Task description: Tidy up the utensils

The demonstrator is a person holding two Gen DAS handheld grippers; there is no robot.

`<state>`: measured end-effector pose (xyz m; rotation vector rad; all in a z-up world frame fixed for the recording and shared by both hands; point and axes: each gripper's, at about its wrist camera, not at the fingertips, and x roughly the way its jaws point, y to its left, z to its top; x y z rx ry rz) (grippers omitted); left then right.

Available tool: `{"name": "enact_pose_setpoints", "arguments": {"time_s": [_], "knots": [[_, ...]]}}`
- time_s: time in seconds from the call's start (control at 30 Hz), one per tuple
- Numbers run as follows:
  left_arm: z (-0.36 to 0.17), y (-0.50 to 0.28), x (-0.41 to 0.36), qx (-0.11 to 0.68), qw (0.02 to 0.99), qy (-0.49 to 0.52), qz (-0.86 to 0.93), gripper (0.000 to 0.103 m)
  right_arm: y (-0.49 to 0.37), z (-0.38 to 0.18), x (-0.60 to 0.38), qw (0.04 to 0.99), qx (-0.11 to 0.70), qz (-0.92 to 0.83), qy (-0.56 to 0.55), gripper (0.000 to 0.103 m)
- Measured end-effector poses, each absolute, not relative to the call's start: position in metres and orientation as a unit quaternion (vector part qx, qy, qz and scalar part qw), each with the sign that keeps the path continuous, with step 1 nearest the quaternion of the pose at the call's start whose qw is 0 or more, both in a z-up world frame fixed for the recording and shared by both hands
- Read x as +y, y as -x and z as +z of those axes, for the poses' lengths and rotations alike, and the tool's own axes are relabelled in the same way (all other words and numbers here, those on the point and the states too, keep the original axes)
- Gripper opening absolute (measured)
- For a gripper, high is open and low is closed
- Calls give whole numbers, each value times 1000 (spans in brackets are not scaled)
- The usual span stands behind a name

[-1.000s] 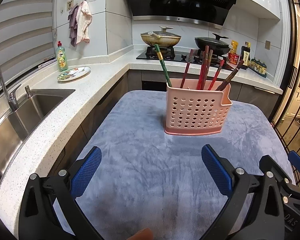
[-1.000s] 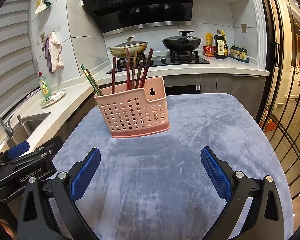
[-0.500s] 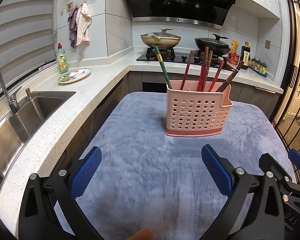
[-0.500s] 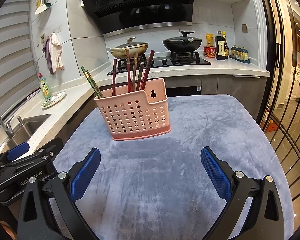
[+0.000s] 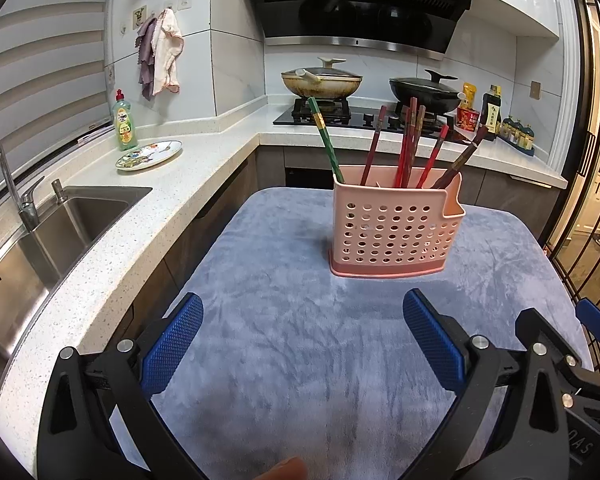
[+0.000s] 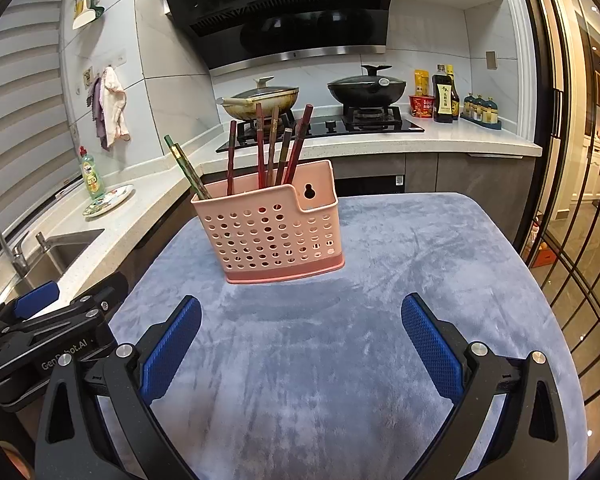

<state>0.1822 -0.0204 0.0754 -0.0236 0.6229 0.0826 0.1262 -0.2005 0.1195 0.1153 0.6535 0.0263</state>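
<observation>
Left wrist view: chopsticks [image 5: 406, 148] already parked in the pink holder [image 5: 392, 228], both tools empty.

Holder stands mid-tabletop [image 5: 292, 320], ahead of left tool [image 5: 302, 340] and right tool [image 6: 300, 340], both spread wide (sticks point up, neither tool clearly closer).

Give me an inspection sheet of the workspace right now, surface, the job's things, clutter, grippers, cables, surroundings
Surface: grey cloth covers the table, bare in front of both grippers.
Job's things: pink holder upright on the cloth; one green chopstick leans at its left end, red and brown chopsticks stand in the rest.
Clutter: nothing seen on the cloth.
Grippers: left gripper and right gripper both empty, jaws wide apart, short of the holder.
Cables: nothing seen.
Surroundings: sink, soap bottle, plate, two lidded pans on the hob, sauce bottles.
</observation>
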Motion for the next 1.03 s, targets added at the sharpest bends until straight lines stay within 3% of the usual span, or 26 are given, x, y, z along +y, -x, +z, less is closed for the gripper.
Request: {"name": "enact_pose_setpoints", "arguments": {"time_s": [1.03], "knots": [[78,-193,-20,308,951,21,24,96,-133,119,-203,944,324,13,-60,97]]}}
